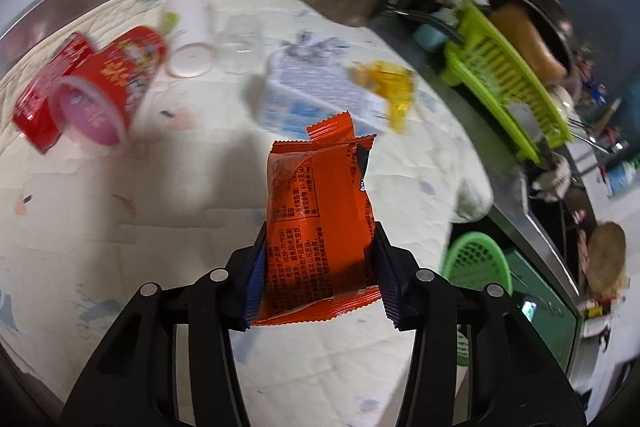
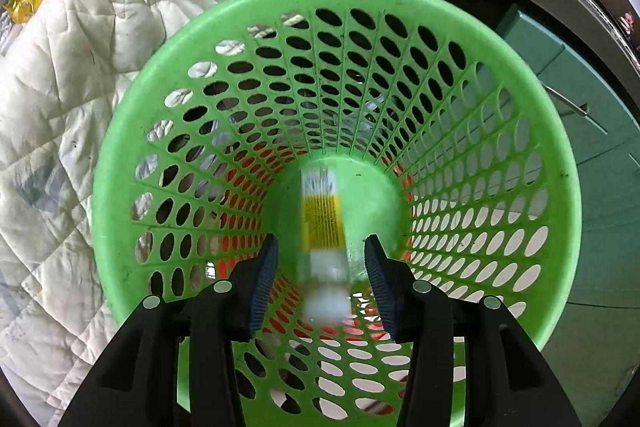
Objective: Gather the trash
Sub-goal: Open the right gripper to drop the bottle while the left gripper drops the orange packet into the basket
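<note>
The left gripper (image 1: 318, 267) is clamping an orange snack wrapper (image 1: 320, 223) between its blue pads; the wrapper is standing up out of the jaws, lifted clear of the quilted white cloth (image 1: 140, 207) covering the tabletop. Ahead and to the left of this gripper, a red cup (image 1: 108, 91) is lying on its side with its mouth turned toward the camera, touching a second red container (image 1: 48, 95) behind it. Farther ahead a white lid (image 1: 190, 60) and a clear plastic piece (image 1: 240, 47) are lying close together. Directly ahead, just beyond the wrapper's top edge, a blue-and-white printed carton (image 1: 316, 95) is resting, with a yellow wrapper (image 1: 390, 87) just to its right. Low on the right of the gripper, the green perforated basket (image 1: 476, 259) is showing past the cloth's edge.

The right gripper (image 2: 318, 279) is pointing steeply down into that green basket (image 2: 560, 155), jaws standing partly apart. A blurred clear bottle with a yellow label (image 2: 322, 223) is lying between the pads in view, but neither pad is visibly touching it; gaps are showing on both sides. Whether it is falling or resting on the basket floor cannot be told. The quilted cloth (image 2: 80, 67) is hanging to the left of the basket
</note>
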A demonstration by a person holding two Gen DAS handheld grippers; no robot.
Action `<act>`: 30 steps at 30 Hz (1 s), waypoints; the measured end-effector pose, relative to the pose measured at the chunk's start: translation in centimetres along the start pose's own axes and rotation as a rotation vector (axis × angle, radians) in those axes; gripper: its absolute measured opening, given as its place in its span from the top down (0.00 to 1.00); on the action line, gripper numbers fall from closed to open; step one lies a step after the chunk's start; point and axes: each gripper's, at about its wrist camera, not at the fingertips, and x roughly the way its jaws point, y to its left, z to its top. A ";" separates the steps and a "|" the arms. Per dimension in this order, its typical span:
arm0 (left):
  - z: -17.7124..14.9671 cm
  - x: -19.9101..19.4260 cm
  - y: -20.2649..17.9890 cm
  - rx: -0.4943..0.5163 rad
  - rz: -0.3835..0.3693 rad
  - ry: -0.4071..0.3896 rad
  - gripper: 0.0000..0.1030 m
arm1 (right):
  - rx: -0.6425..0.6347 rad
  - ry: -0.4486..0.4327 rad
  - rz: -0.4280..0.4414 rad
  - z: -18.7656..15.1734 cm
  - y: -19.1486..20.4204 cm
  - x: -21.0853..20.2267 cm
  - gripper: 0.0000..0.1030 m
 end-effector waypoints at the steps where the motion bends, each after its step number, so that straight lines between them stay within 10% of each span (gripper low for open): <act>1: -0.1 -0.1 -0.8 0.012 -0.011 0.000 0.54 | 0.007 -0.013 0.003 0.0 -0.2 -0.4 0.55; 18: -6.2 6.0 -19.6 0.345 -0.236 0.189 0.54 | 0.061 -0.330 0.012 -4.2 -7.2 -16.8 0.38; 30: -10.9 14.5 -26.3 0.433 -0.242 0.336 0.39 | 0.106 -0.419 -0.012 -7.4 -9.5 -20.8 0.36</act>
